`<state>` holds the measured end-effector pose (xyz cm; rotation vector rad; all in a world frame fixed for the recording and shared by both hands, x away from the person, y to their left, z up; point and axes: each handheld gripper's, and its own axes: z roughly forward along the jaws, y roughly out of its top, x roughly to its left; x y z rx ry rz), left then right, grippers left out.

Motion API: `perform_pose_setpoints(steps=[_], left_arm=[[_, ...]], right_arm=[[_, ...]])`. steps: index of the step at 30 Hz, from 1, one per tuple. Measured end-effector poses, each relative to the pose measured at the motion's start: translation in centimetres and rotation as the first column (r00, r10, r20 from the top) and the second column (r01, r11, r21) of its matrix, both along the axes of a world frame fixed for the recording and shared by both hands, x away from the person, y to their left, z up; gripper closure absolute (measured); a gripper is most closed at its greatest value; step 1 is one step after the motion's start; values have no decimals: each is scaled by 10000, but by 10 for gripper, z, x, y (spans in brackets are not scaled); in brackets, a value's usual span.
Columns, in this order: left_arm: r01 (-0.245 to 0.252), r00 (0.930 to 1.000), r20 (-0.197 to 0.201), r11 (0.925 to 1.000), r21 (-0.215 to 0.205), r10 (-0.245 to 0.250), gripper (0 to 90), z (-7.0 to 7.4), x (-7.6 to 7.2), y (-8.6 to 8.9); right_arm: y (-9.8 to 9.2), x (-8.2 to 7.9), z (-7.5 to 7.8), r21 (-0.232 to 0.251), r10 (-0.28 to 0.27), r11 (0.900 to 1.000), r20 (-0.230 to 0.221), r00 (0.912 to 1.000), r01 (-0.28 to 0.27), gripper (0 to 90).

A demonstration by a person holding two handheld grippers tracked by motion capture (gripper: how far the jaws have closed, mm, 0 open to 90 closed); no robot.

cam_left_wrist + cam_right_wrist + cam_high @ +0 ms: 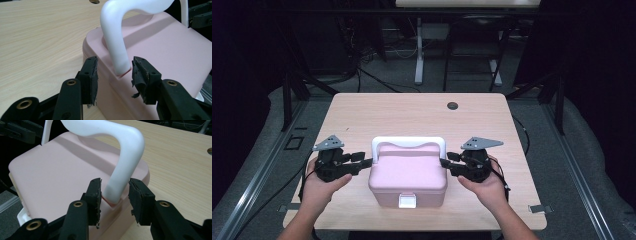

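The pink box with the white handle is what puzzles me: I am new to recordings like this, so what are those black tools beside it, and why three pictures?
A person sits at a wooden table and holds a hand-worked tool with two jaws in each hand. The high view looks down from above: left gripper, right gripper. The other two pictures come from small cameras riding on each tool, looking along its black jaws. On the table stands a pink box with its white handle raised. Each tool's jaws straddle one foot of the handle, with gaps at the pads, so nothing is gripped.
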<state>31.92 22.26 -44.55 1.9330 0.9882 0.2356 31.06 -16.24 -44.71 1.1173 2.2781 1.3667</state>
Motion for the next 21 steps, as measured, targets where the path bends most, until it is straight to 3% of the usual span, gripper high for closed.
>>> perform_pose_setpoints(steps=[2, 11, 14, 17, 21], left_arm=[[24, 10000, -65, 10000, 81, -23, 556, -2, 4, -3], [141, 9998, -100, 9993, -351, -144, 608, -5, 10, -11], [188, 9998, 82, 9998, -118, -187, 633, -3, 9, -15], [144, 9995, 280, 9998, 120, -148, 669, -1, 6, -16], [92, 9993, 368, 10000, -12, -92, 708, 0, 1, -14]], right_arm=[[3, 2, 0, -103, -84, 9999, 48, 10000, 84, 610], [6, 10, -2, 103, -98, 9999, -104, 9999, 99, 645], [5, 10, -2, 137, -19, 9999, -150, 9999, 21, 659], [6, 8, -2, 103, 48, 9999, -37, 10000, -47, 681], [7, 3, 0, -89, 64, 9999, 334, 9994, -61, 702]])
